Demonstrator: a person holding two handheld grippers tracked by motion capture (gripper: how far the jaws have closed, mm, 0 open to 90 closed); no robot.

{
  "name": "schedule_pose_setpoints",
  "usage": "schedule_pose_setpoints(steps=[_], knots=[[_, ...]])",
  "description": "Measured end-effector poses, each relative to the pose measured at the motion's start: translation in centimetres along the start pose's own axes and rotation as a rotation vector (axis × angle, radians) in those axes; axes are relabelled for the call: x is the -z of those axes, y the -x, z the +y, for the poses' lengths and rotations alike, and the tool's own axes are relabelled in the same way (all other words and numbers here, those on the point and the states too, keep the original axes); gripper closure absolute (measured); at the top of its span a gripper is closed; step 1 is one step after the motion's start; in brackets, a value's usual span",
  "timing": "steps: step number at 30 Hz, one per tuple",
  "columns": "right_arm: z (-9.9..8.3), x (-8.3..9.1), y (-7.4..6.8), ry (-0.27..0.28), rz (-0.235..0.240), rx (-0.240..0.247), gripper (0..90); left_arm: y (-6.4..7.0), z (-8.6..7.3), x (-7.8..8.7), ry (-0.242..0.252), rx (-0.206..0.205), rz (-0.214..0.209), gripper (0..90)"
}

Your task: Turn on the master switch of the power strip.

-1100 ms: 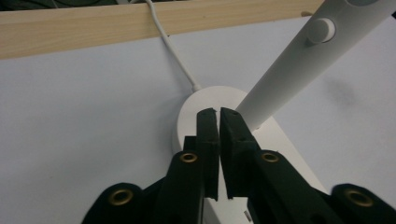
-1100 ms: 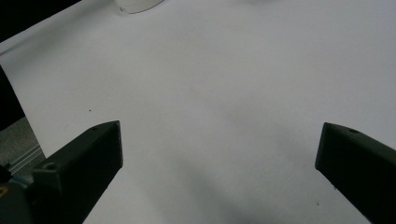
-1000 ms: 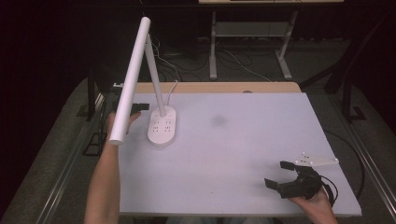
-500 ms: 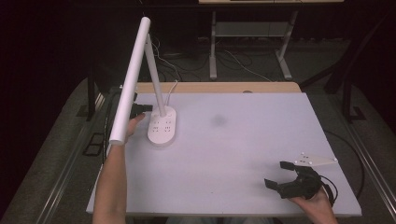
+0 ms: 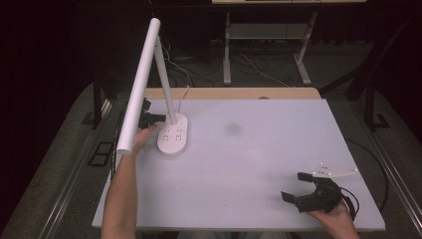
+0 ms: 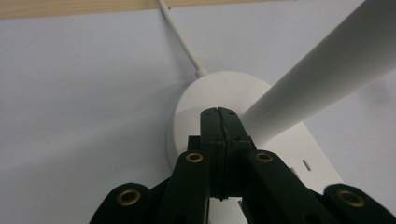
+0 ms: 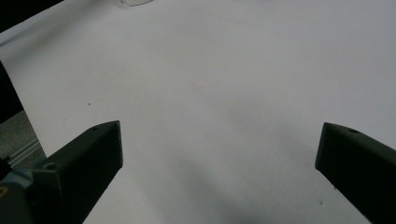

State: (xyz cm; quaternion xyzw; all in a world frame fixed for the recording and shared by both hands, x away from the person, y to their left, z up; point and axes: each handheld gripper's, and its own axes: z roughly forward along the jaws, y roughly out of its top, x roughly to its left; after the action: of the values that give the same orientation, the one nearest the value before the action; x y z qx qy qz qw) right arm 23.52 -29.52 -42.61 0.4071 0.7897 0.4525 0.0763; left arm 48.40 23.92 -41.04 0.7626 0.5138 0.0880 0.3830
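**White lamp at my left, nothing in either grip**

White plastic is what fills my left side: the desk lamp (image 5: 171, 134) stands on the pale table (image 5: 249, 164) toward its far left corner, an oval base (image 6: 210, 93) with a slanted stem and a long tube head (image 5: 139, 87) reaching out over the table's left edge. Its thin cord (image 6: 180, 37) runs from the back of the base toward the wooden strip at the table's far edge. My left gripper (image 6: 218, 116) sits just left of the lamp base, at the foot of the stem; its jaws are pressed flat together with nothing between them, their tips over the rim of the base. I cannot tell whether they touch it. My left hand (image 5: 144, 137) lies just beside the base, behind the tube head in the high view.

Right of the lamp, the middle of the table carries a faint grey smudge (image 5: 232, 129). Well apart from the lamp, near the table's near right corner, my right gripper (image 5: 298, 186) is held low in my right hand (image 5: 333, 219), jaws spread wide over bare tabletop and holding nothing. Its grey plate (image 5: 333, 172) sticks out toward the right edge.
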Motion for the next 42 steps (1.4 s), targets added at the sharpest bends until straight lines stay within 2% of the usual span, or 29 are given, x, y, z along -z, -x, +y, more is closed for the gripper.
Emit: schedule_pose_setpoints(steps=[2, 7, 15, 22, 27, 31, 33, 36, 41, 42], knots=[[0.0, -0.1, 0.0, -0.001, 0.000, 0.000, 0.2, 0.3, -0.2, -0.2, -0.001, -0.017, 0.015, 90.0], [0.0, -0.1, 0.0, -0.003, 0.002, 0.002, 0.2, 0.4, -0.6, -0.4, 0.011, -0.013, 0.041, 90.0], [0.0, -0.3, 0.0, -0.009, 0.006, 0.004, 0.2, 0.4, -0.9, -0.5, 0.037, -0.005, 0.044, 90.0], [0.0, -0.3, 0.2, -0.008, 0.003, -0.002, 0.2, 1.1, -0.9, -0.8, 0.029, -0.035, 0.052, 90.0], [0.1, -0.4, 0.2, -0.011, 0.006, -0.009, 0.2, 1.1, -0.9, -0.9, 0.031, -0.015, 0.059, 90.0], [0.1, -0.5, -0.1, -0.015, 0.014, 0.002, 0.2, 1.7, -0.9, -1.1, 0.030, -0.033, 0.096, 90.0], [0.1, -0.5, -0.1, -0.015, 0.015, 0.003, 0.2, 1.5, -0.8, -1.1, 0.026, -0.027, 0.090, 90.0], [0.1, -0.5, -0.1, -0.014, 0.017, 0.002, 0.2, 1.2, -0.9, -1.1, 0.034, 0.006, 0.072, 90.0], [0.0, -0.4, 0.0, -0.011, 0.015, -0.001, 0.2, 1.2, -0.9, -1.0, 0.018, -0.007, 0.072, 90.0], [0.0, -0.4, 0.0, -0.011, 0.015, -0.001, 0.2, 1.2, -1.0, -1.0, 0.022, 0.005, 0.068, 90.0]])
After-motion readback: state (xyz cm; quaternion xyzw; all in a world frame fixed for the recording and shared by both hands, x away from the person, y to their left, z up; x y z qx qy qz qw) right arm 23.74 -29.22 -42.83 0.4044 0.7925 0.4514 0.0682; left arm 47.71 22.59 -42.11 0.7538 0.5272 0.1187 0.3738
